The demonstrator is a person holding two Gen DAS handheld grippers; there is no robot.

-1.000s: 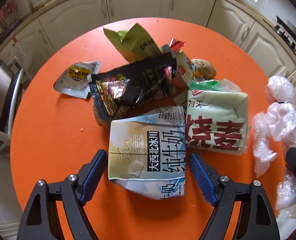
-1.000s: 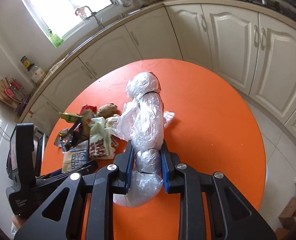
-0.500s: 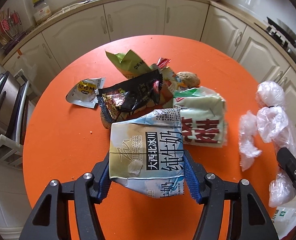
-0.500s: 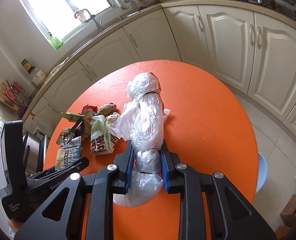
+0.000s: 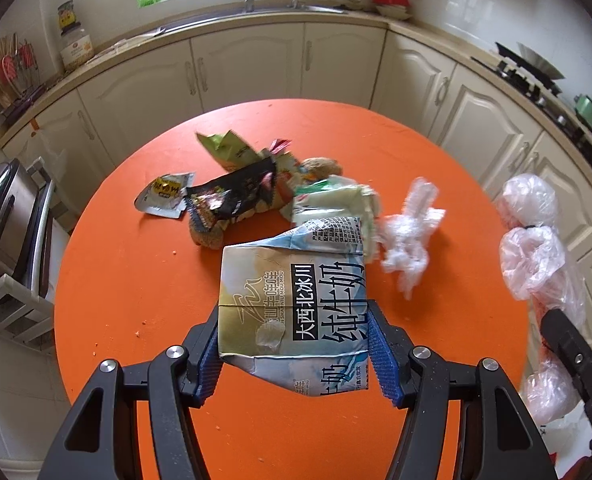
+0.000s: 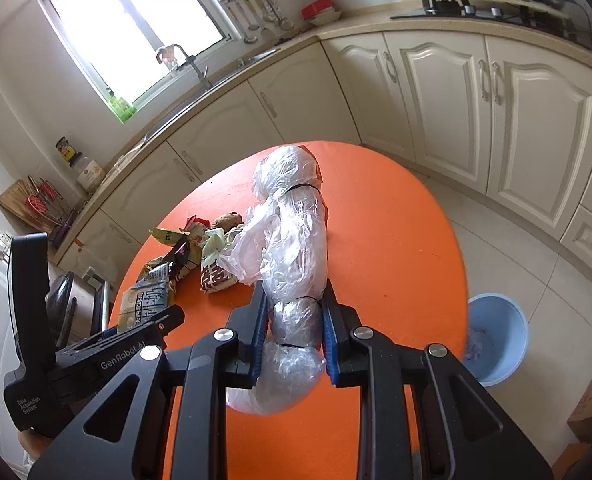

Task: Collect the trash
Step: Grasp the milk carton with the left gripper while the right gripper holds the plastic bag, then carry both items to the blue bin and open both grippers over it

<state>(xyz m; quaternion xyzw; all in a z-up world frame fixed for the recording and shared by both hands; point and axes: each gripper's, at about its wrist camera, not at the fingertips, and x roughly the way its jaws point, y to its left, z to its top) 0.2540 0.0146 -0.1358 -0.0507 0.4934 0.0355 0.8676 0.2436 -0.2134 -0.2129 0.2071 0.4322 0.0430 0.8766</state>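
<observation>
The milk carton is blocking part of the green-and-white packet behind it. The loose plastic wrap is coming out smeared. The long plastic bundle is covering some wrappers, and the blue bin is tucking partly behind the table.

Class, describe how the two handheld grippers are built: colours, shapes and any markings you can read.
Both the left gripper and the right gripper have black frames with triangular cut-outs, silver bolts and blue ribbed pads. In the right wrist view, the left gripper's black body carries white lettering, "GenRobot.AI" and "Data Acquisition System".
</observation>
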